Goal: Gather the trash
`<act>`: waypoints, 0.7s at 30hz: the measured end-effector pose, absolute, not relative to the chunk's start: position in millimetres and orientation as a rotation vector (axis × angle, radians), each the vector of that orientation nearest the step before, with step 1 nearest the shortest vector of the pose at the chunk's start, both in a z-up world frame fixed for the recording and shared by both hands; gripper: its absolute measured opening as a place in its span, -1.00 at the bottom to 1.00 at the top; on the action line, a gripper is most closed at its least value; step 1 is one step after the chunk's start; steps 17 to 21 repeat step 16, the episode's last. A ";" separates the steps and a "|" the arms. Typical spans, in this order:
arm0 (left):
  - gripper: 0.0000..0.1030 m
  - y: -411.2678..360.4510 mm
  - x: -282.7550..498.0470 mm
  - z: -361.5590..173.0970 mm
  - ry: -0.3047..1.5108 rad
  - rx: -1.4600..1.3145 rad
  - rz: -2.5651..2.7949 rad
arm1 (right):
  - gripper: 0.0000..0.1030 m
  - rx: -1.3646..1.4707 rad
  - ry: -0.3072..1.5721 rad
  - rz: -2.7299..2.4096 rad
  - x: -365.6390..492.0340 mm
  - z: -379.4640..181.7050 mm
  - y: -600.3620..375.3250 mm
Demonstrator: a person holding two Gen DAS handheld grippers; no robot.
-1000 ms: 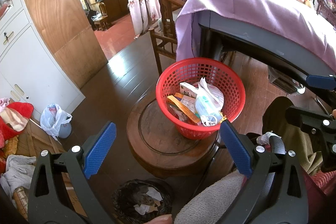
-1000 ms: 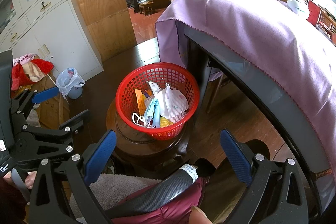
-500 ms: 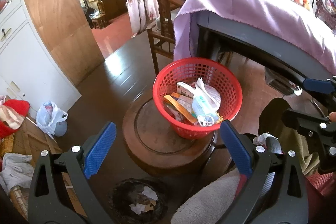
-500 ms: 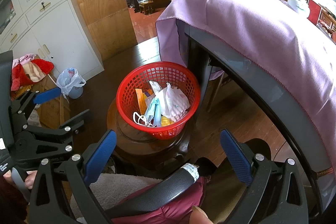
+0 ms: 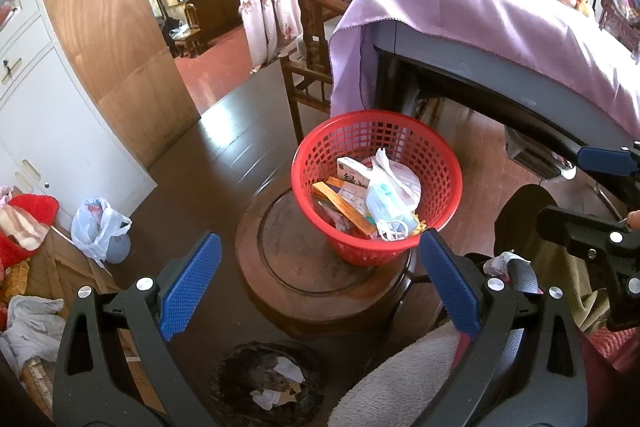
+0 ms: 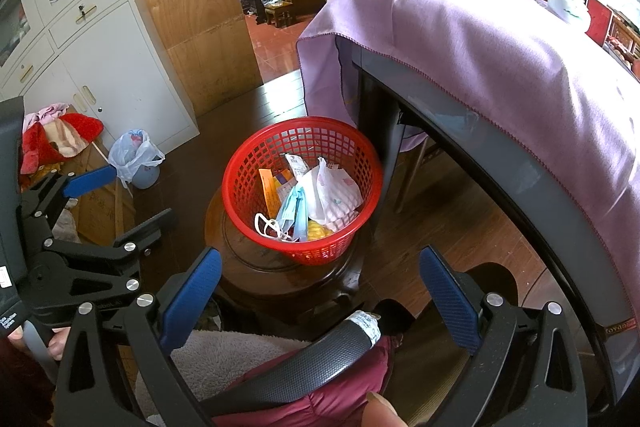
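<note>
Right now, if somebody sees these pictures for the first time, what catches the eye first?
First the red basket, full of paper scraps and face masks, standing on a round wooden stool in the middle. Next the purple cloth draped over the table on the right. Both claws, left and right, hang open in front of the basket, holding nothing.

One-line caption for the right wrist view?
Open right gripper faces a red basket of trash on a round wooden stool.

No legible text; printing on the white carton in the red mesh basket is unreadable.
</note>
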State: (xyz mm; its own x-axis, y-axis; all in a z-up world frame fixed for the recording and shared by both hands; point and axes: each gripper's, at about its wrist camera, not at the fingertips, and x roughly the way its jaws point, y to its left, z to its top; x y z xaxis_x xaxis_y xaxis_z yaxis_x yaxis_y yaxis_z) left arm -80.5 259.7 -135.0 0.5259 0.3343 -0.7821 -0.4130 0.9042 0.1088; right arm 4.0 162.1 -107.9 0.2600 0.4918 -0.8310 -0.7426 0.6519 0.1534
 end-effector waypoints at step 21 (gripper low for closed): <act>0.85 258.6 -79.7 -135.4 0.924 -0.074 0.443 | 0.89 -0.288 1.005 0.853 2.2 -108.4 162.2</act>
